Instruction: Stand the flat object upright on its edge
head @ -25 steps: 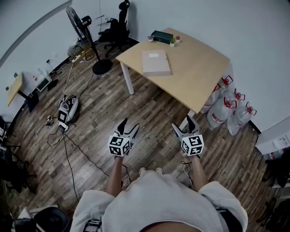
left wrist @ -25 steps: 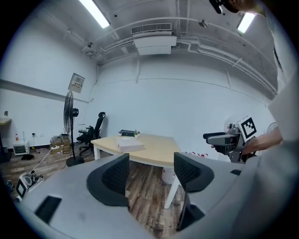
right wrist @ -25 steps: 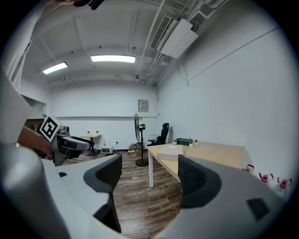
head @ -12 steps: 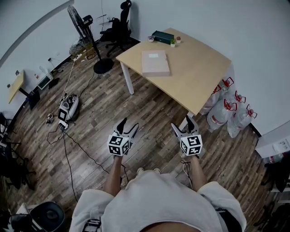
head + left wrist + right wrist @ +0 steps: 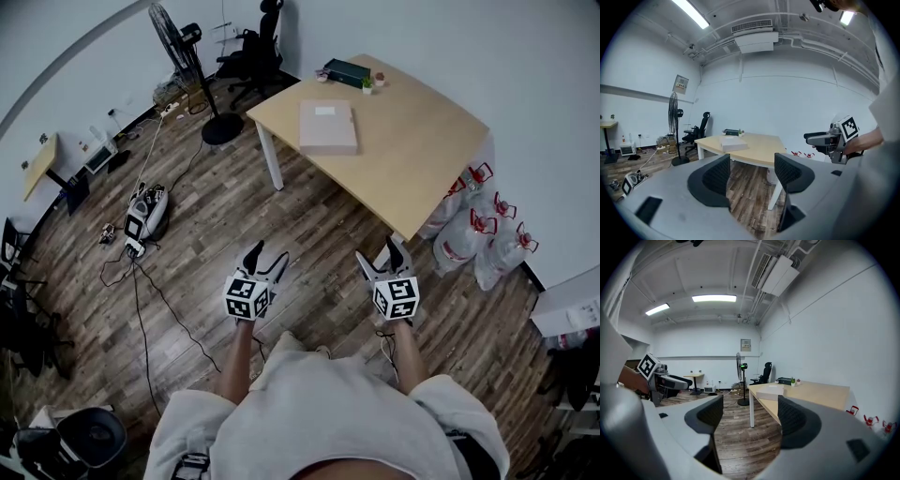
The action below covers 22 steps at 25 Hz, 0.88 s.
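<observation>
Open floor [image 5: 309, 220] up to the table [image 5: 422, 159], bare tabletop around the flat box [image 5: 327, 127], water jugs [image 5: 457, 242] alongside

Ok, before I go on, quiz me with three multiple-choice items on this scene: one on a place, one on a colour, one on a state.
1. Where does the flat box lie?
A. on the table
B. on the floor
C. on the office chair

2. What colour is the table top?
A. light wood
B. black
C. red

3. How do the left gripper and the right gripper stand?
A. both shut on the box
B. both open, nothing between the fingers
C. left shut, right open

Answers:
1 A, the head view shows the box lying flat on the table.
2 A, the top is pale wood in every view.
3 B, each gripper view shows its fingers apart with only room beyond.
</observation>
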{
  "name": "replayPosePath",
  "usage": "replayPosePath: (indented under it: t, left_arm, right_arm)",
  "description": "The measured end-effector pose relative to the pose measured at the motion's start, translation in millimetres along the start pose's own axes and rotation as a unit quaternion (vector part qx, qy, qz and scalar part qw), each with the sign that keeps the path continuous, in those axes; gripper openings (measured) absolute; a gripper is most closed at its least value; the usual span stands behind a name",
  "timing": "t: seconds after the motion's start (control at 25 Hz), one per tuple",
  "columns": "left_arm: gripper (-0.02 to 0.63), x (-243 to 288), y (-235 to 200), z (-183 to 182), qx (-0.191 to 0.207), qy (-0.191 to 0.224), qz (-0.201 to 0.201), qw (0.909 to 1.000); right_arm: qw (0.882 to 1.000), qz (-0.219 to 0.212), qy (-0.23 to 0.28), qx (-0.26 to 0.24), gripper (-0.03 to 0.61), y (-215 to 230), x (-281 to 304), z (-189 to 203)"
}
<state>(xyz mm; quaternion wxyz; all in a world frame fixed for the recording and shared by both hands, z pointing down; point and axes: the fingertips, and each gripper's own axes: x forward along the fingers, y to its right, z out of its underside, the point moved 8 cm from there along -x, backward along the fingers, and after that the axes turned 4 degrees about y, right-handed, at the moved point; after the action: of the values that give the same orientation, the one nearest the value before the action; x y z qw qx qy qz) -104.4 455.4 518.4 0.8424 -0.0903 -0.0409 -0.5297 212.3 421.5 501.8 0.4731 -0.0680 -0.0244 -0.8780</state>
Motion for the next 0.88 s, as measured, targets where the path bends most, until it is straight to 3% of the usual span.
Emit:
replayPosePath:
  t: [0.44,0.88]
  left_arm:
    - [0.291,32,-21,9,-0.009,-0.010,0.003,0.9999]
    - [0.291,127,-81,-5,-0.017,-0.014,0.034,0.9992]
  right_arm:
    - [1.000,0.000,-0.015,0.002,0.347,11,33,10]
    - [0.999,0.029,-0.030,0.000,0.344,50,117,1]
